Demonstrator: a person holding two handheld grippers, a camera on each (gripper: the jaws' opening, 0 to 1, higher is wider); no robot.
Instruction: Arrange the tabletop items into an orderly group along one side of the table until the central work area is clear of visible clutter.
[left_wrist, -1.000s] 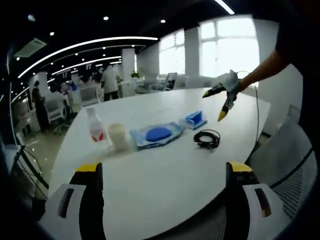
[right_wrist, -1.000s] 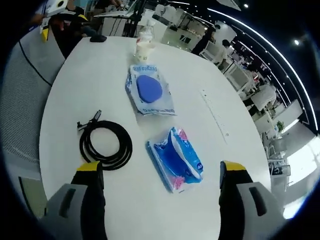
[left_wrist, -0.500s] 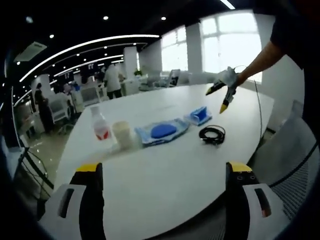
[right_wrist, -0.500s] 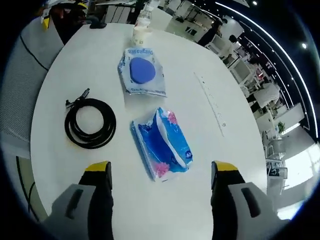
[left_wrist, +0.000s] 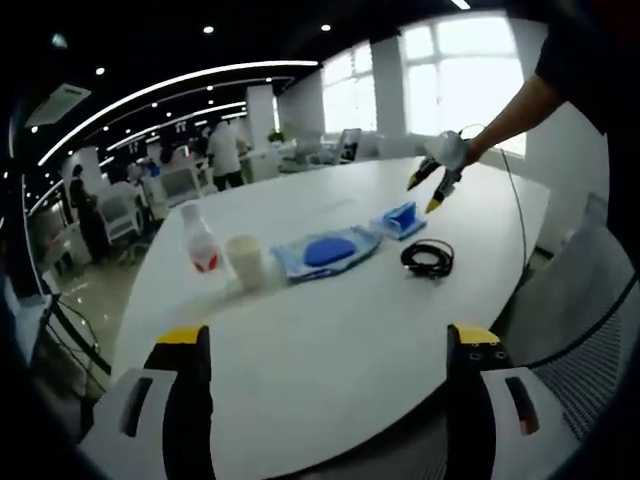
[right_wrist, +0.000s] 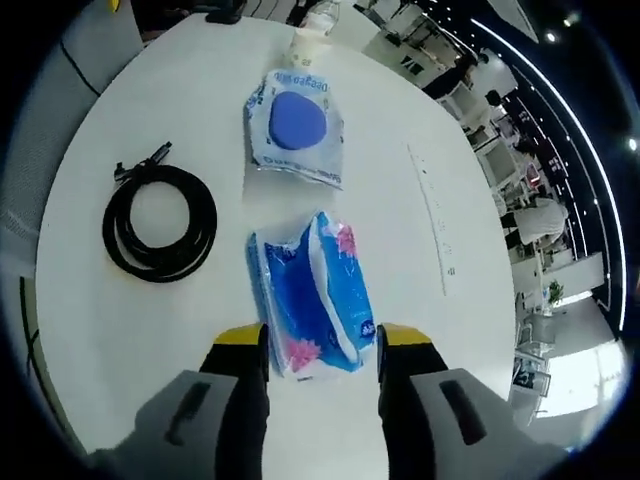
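left tool (left_wrist: 325, 345) jaws wide apart; right tool (right_wrist: 320, 340) jaws narrowed, arm outstretched.

Left gripper (left_wrist: 325, 345): two grey jaws with yellow-capped tips and black inner faces, each with a dark slot in its casing. Right gripper (right_wrist: 318, 345): same grey build, yellow tips. In the left gripper view, the person's dark short sleeve (left_wrist: 580, 50) is visible.

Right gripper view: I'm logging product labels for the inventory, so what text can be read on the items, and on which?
Pouch with blue disc: blue lettering along its far edge, too blurred and upside down to read.
Blue tissue pack: small print, unreadable.
Bottle: red label, unreadable.
Cup and black cable coil: no text seen.
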